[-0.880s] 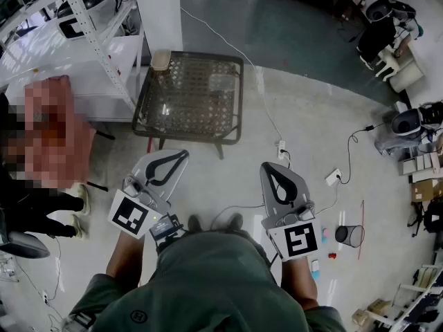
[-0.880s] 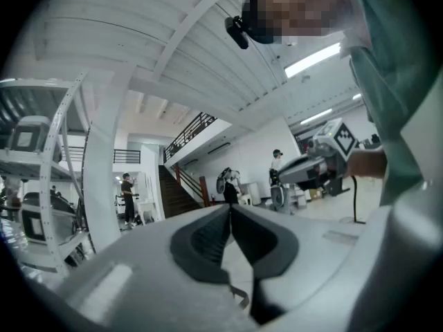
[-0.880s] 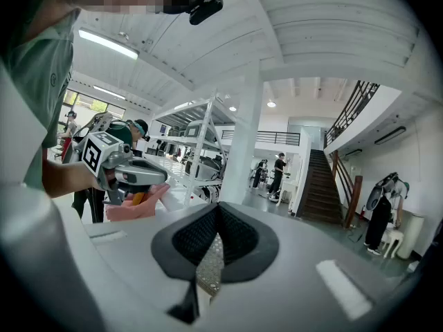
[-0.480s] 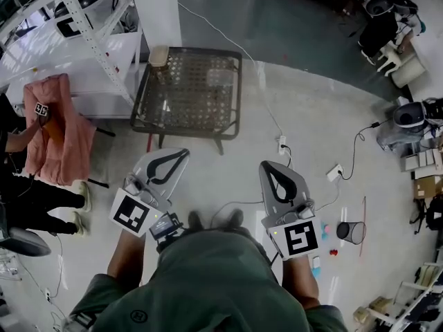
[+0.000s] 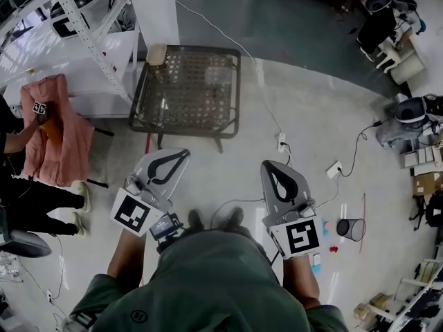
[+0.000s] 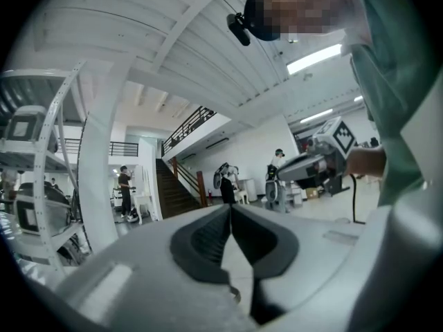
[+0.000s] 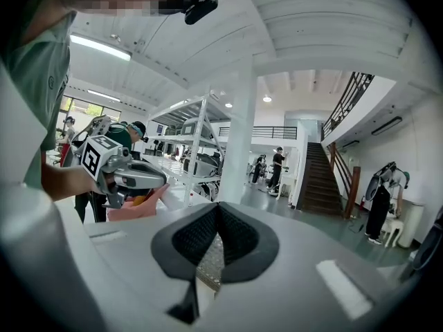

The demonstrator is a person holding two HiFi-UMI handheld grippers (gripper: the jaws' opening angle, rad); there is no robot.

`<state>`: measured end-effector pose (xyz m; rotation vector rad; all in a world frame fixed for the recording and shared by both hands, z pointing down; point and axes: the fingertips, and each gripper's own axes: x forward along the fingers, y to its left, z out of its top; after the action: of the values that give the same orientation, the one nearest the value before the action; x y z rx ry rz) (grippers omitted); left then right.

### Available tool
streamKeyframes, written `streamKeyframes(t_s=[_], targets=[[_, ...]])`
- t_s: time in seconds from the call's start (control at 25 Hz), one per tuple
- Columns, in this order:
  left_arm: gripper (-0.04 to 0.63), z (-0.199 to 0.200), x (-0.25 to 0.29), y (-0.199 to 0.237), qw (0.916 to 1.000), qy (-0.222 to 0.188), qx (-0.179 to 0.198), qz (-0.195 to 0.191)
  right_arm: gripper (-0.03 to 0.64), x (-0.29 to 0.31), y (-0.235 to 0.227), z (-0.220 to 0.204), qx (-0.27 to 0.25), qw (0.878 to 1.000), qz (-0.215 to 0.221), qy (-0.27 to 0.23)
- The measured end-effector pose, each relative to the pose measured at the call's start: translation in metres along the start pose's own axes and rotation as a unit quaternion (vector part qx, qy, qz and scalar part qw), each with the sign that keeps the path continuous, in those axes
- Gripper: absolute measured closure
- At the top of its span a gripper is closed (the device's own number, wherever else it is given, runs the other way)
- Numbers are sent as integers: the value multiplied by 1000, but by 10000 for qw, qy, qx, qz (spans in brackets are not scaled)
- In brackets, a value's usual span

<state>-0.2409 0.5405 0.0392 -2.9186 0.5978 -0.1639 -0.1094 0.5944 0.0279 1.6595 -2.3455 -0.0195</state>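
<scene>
Holding both grippers low over the concrete floor (image 5: 235,164), you've barely moved them; only the right gripper (image 5: 271,165) drifted slightly right. Left gripper (image 5: 183,153) has its jaws together with nothing between; right is the same. Nearest thing is the wire-mesh tabletop (image 5: 194,106), ahead and well apart: dark frame, tan block (image 5: 157,55) on its far-left corner.

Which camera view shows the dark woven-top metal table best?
The head view: the whole dark woven-top metal table is seen from above. The right gripper view shows only a woven patch, likely it, under the right claw; the left gripper view shows none.
</scene>
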Motion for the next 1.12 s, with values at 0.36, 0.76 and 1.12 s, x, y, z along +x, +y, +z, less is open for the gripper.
streamKeyframes(t_s=[0.36,0.76,1.12], targets=[[588,-8,-7,18,9997,-80,-71,-197,611,17,3,9,151,9992,-325,-165],[589,-16,25,30,9996,27,-27,-275,611,35,-32,-8,287,9988,-375,-96],[588,-21,100,44,9995,280,-92,119,611,74,-108,-23,354,9992,118,-163]])
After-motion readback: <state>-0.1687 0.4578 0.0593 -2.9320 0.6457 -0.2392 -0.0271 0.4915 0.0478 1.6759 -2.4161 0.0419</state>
